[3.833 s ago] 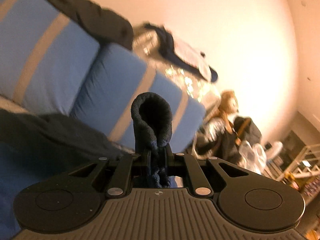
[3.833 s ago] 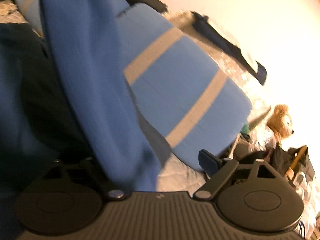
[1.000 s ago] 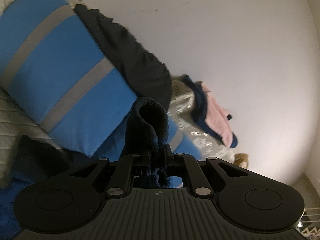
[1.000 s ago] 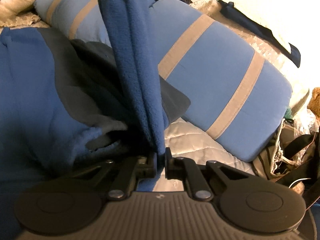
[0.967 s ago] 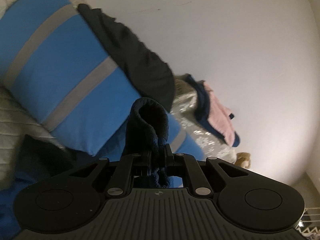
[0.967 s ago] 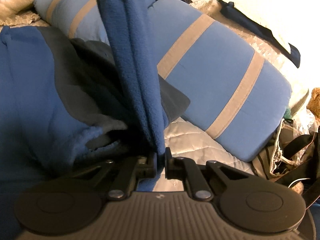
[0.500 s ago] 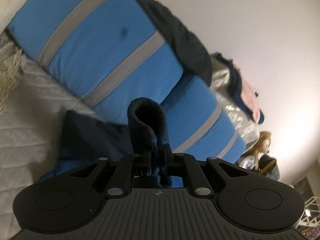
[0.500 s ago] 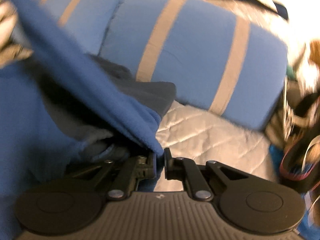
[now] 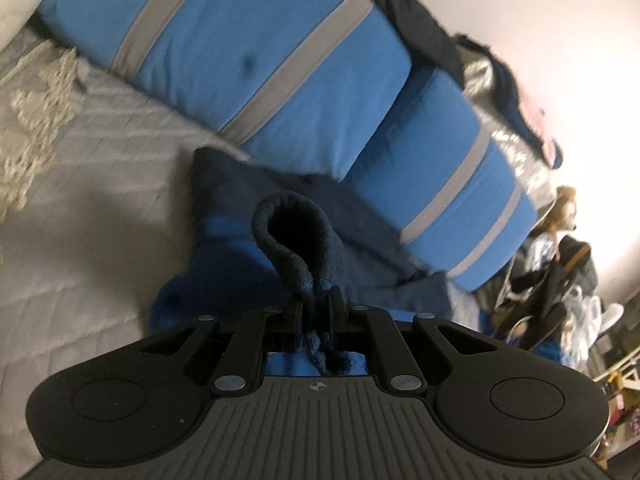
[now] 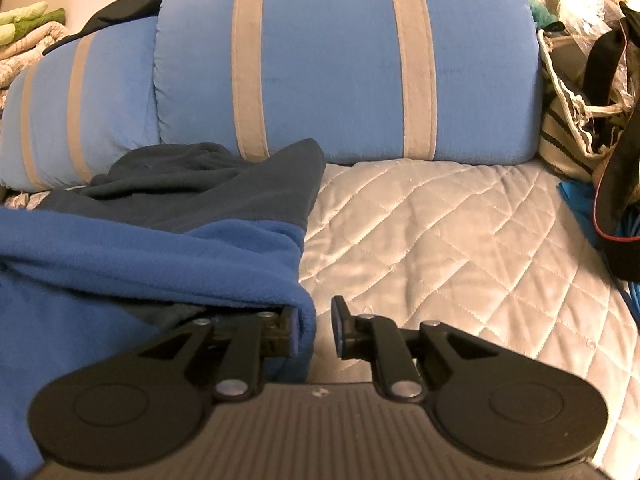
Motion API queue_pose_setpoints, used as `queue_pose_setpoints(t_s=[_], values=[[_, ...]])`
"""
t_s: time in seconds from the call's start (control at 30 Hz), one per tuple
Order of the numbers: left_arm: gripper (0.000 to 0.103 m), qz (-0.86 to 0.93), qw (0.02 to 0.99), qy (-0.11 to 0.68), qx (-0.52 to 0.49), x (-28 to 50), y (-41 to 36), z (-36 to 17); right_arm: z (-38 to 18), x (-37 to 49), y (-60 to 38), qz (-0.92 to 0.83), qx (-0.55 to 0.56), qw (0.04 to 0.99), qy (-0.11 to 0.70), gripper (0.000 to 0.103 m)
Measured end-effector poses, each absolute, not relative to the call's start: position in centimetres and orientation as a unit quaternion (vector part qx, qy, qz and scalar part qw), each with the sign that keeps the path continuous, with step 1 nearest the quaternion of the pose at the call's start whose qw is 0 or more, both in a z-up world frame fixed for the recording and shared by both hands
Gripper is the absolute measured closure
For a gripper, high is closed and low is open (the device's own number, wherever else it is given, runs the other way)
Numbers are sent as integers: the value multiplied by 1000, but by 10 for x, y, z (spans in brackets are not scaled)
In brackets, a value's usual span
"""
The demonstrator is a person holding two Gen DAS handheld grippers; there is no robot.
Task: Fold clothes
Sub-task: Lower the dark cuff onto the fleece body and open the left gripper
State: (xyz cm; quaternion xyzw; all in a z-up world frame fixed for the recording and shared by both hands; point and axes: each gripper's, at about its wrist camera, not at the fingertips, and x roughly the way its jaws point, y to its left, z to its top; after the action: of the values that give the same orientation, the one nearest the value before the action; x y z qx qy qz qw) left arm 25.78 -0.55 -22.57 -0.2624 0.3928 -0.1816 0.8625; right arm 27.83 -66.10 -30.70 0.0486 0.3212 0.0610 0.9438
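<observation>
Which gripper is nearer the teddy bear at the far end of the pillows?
Cannot tell. The left gripper, shut on the fleece, sees the teddy bear beyond the pillows. The right gripper, open, shows no clear bear.

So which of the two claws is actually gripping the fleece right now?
The left claw, shut on a dark fold of fleece; the right claw is open.

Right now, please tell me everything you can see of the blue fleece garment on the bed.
The blue fleece garment looks soft and napped, bright blue outside with dark navy or grey parts. It lies crumpled on the quilted white bedcover, its far edge against the striped blue pillows. The left gripper is shut on a dark rolled edge that loops up. The right gripper is open; the blue hem drapes over its left finger.
</observation>
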Motion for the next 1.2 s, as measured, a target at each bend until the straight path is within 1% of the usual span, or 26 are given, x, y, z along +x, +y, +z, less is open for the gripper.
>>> queue_pose_setpoints(t_s=[0.17,0.23,0.33,0.37,0.4,0.43,0.47,0.53,0.57,0.67,0.73,0.77,0.8,0.83,1.0,1.1,1.13,1.17,1.2], values=[[90,-174,854,429,-240,250,-3,-260,-306,279,-663,63,46,943,323,67],[89,-167,852,437,-235,251,-4,-270,-305,280,-666,65,57,941,326,67],[87,-152,851,449,-225,254,-6,-282,-307,285,-675,63,93,935,337,61],[85,-147,851,453,-221,256,-7,-286,-309,288,-680,63,110,930,344,58],[80,-138,851,458,-214,256,-8,-290,-311,290,-684,62,127,926,351,56],[75,-127,852,465,-207,257,-9,-294,-313,292,-687,58,140,921,359,48],[76,-124,852,465,-205,257,-9,-296,-315,294,-691,53,149,916,370,37],[74,-123,852,465,-207,255,-8,-297,-315,294,-693,47,144,912,382,27],[73,-122,851,466,-209,254,-7,-296,-313,292,-692,50,134,913,383,26],[67,-120,848,471,-210,252,-5,-292,-300,276,-683,70,88,922,372,25],[59,-119,848,473,-207,249,-5,-288,-288,262,-673,100,53,926,361,25],[57,-118,849,473,-205,246,-5,-285,-282,255,-666,118,38,927,354,25],[50,-117,850,472,-203,244,-5,-283,-276,247,-659,141,24,927,346,25],[45,-115,851,472,-199,241,-5,-280,-272,241,-652,168,12,924,344,25],[38,-97,862,463,-180,225,-5,-264,-270,231,-616,262,-52,898,350,27],[37,-95,867,451,-191,215,1,-255,-280,240,-603,289,-61,884,362,30],[37,-94,868,448,-193,212,2,-252,-284,244,-599,294,-63,881,365,35],[37,-93,870,444,-195,210,3,-249,-287,247,-595,297,-62,878,370,55],[37,-91,871,441,-196,208,4,-245,-290,250,-592,299,-61,876,374,65]])
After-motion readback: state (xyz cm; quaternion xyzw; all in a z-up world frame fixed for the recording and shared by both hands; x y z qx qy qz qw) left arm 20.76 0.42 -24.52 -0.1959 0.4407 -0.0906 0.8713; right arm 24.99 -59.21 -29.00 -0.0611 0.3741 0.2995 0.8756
